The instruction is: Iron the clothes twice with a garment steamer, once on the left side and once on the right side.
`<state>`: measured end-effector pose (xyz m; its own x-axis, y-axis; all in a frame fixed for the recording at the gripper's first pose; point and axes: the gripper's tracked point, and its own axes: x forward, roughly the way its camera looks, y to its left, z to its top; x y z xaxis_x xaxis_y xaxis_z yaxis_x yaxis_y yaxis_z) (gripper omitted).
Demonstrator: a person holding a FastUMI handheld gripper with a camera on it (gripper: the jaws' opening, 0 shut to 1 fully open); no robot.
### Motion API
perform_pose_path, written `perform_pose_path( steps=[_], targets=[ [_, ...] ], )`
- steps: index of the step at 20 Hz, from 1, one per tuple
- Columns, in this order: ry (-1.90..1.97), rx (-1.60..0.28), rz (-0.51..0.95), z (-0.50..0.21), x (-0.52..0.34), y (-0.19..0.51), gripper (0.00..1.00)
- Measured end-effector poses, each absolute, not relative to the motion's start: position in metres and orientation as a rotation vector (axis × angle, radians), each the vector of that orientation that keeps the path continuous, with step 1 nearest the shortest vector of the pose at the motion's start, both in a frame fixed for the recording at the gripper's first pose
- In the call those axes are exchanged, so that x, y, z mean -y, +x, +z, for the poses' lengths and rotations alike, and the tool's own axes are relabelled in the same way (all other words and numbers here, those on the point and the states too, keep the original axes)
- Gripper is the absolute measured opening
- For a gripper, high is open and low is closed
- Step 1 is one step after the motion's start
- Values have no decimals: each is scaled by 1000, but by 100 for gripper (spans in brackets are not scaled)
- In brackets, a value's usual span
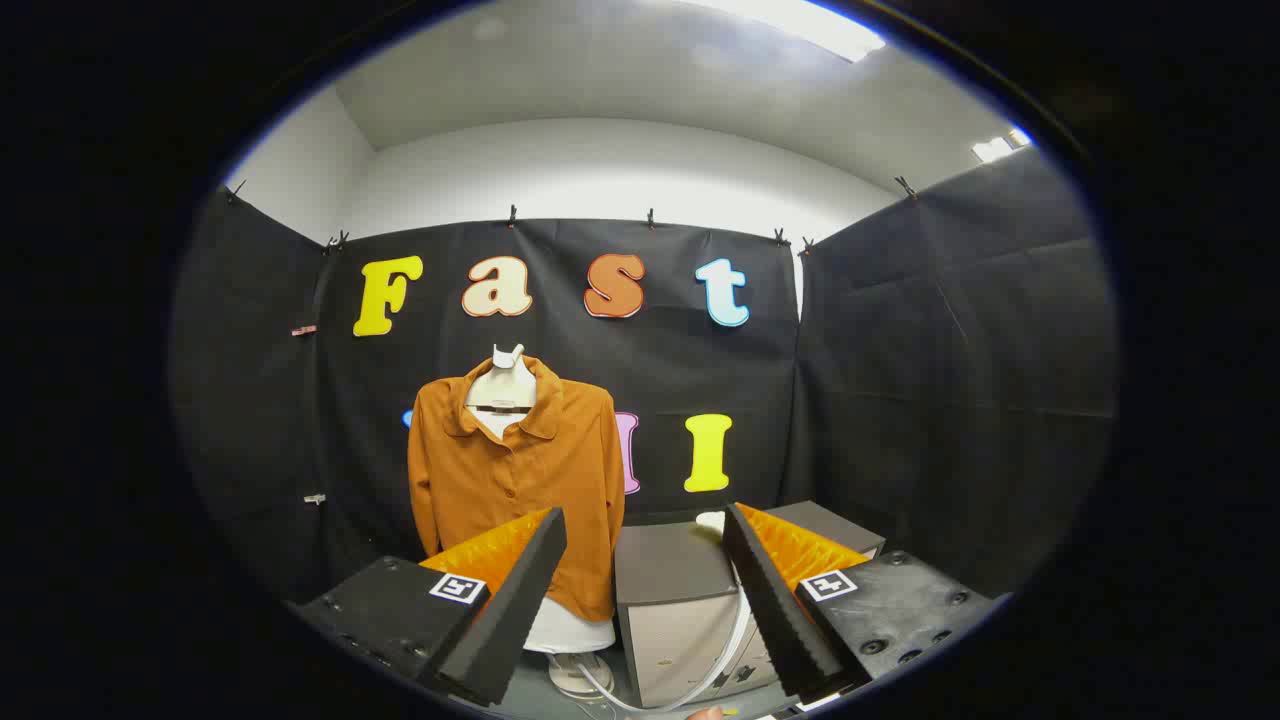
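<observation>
Two fingers of the gripper (645, 600) stand wide apart with nothing between them, so it is open and holds nothing. Beyond the left finger, an orange-brown buttoned shirt (515, 470) hangs on a white mannequin torso (505, 385), whose round base (578, 675) rests on the floor in front of the booth's black back wall. Just beside the shirt, on its right, stands a grey box-shaped unit (675, 600), seen in the gap between the fingers. A white hose (700, 680) loops down across the unit's front. At the unit's far right top corner a small white part (710, 520) peeks out by the right finger; whether it is the steamer's head I cannot tell.
</observation>
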<state>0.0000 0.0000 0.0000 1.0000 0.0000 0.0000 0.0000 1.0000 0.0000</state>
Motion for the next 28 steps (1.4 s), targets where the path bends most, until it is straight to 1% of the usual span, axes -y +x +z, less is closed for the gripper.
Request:
perform_pose_path(
  steps=[11, 17, 20, 24, 28],
  targets=[
    [-3, -12, 27, 0, -17, -6, 98],
    [7, -16, 18, -2, -15, 2, 98],
    [13, -45, -4, -10, -4, 16, 98],
    [41, -135, -14, -35, 12, 53, 98],
    [36, -271, -31, -72, 41, 98, 99]
  ],
)
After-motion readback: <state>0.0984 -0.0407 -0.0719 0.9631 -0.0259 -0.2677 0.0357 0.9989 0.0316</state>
